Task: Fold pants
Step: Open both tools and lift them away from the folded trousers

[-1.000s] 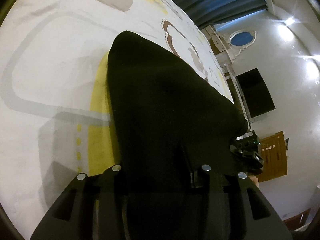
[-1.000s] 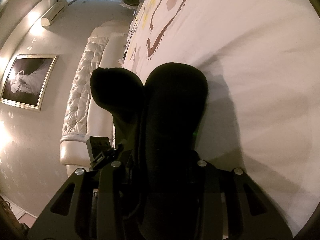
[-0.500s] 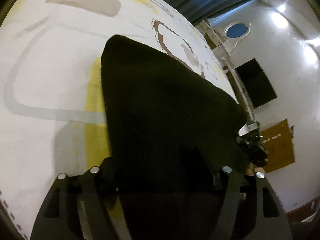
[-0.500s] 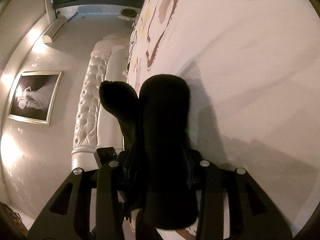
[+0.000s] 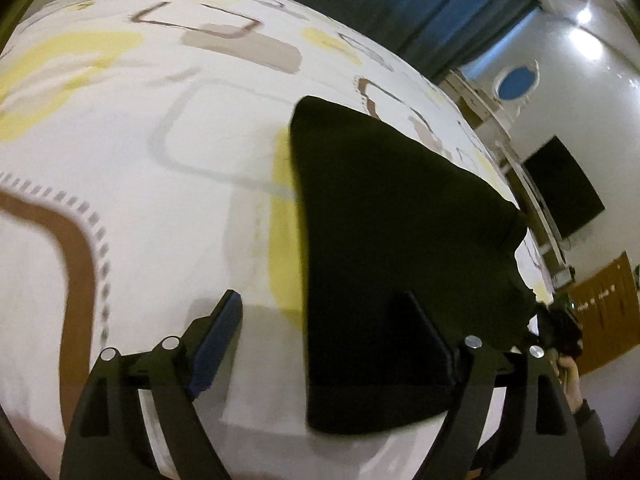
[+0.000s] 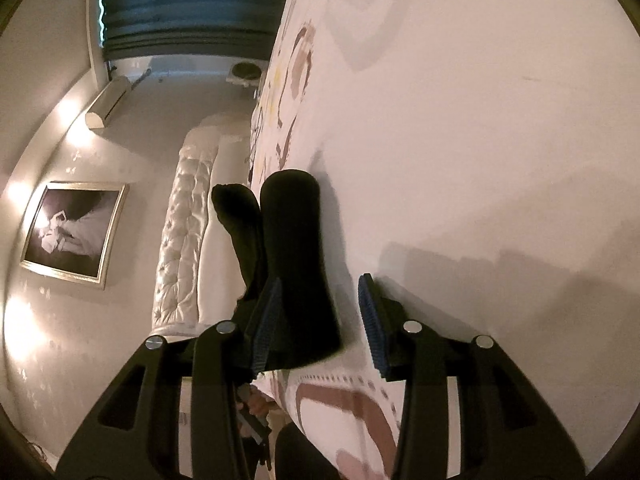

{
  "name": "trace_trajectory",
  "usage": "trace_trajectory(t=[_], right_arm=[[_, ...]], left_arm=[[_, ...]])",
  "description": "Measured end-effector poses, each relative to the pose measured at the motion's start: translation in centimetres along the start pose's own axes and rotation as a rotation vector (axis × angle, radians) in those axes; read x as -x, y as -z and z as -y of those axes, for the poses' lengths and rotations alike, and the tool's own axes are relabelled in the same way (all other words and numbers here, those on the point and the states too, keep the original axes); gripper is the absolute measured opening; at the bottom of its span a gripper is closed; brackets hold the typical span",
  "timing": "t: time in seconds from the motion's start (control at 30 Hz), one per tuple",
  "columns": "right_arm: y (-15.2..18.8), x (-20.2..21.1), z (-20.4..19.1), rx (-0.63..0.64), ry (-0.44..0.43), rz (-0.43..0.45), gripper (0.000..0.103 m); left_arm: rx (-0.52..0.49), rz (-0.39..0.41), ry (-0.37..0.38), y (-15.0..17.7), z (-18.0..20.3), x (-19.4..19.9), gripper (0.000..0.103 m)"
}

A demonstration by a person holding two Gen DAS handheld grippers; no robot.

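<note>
Warm, dim indoor light with strong fisheye bending

Ceiling spots (image 5: 586, 14) flare white on the glossy wall; wall lamps (image 6: 76, 114) glow beside the framed picture (image 6: 74, 232). The black pants (image 5: 400, 248) lose all detail, the bedspread (image 5: 120, 152) smears with motion blur at left, and soft shadows fall beneath each tool.

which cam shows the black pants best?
Left wrist: the black pants lie spread across the patterned bedsheet, outline mostly visible. Right wrist sees them edge-on, a narrow dark bundle between its pads.
</note>
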State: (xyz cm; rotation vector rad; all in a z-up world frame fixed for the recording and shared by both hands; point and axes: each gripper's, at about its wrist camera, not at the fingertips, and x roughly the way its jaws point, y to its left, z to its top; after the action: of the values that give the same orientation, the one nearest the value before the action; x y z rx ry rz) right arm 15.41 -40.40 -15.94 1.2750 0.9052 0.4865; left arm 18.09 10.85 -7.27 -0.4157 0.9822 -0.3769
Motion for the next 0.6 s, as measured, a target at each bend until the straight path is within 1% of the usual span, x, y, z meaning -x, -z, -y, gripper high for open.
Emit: trace_trajectory(t=[0.1,0.17,0.2,0.27,0.33,0.37,0.43,0.5,0.53,0.6], right_arm=[[1.4,1.6,0.4,0.006,0.02,0.021,0.04],[2.6,2.6,0.4,0.024,0.046,0.036,0.04],[3.4,3.0,0.3,0.032,0.066,0.044,0.04],[4.6,3.4,-0.1,0.068,0.105,0.051,0.045],[5.7,3.6,-0.9,0.12,0.15,0.059,0.055],[6.5,3.6,-1.5,0.157,0.191,0.061,0.058],[7.7,3.2,-2.7,0.217,0.255,0.063,0.073],[9.3,2.4,-4.1,0.284,0.352,0.065,0.082],[10.1,1.9,-4.7,0.313,0.402,0.07,0.085],[11.6,1.6,-5.0,0.355,0.47,0.091,0.087]], left_arm=[[0.045,0.029,-0.015,1.7,-0.3,1.4,0.081],[0.058,0.042,-0.024,2.6,-0.4,2.3,0.081],[0.052,0.045,-0.041,3.2,-0.2,2.7,0.081],[0.027,0.055,-0.069,4.2,0.2,3.4,0.081],[-0.023,0.069,-0.11,5.6,1.2,4.2,0.081],[-0.046,0.078,-0.127,6.1,1.7,4.4,0.081],[-0.09,0.098,-0.157,7.3,2.9,4.8,0.081],[-0.12,0.114,-0.185,8.3,4.1,4.9,0.081],[-0.13,0.118,-0.193,8.8,4.5,5.0,0.081],[-0.145,0.127,-0.203,9.5,5.6,5.0,0.081]])
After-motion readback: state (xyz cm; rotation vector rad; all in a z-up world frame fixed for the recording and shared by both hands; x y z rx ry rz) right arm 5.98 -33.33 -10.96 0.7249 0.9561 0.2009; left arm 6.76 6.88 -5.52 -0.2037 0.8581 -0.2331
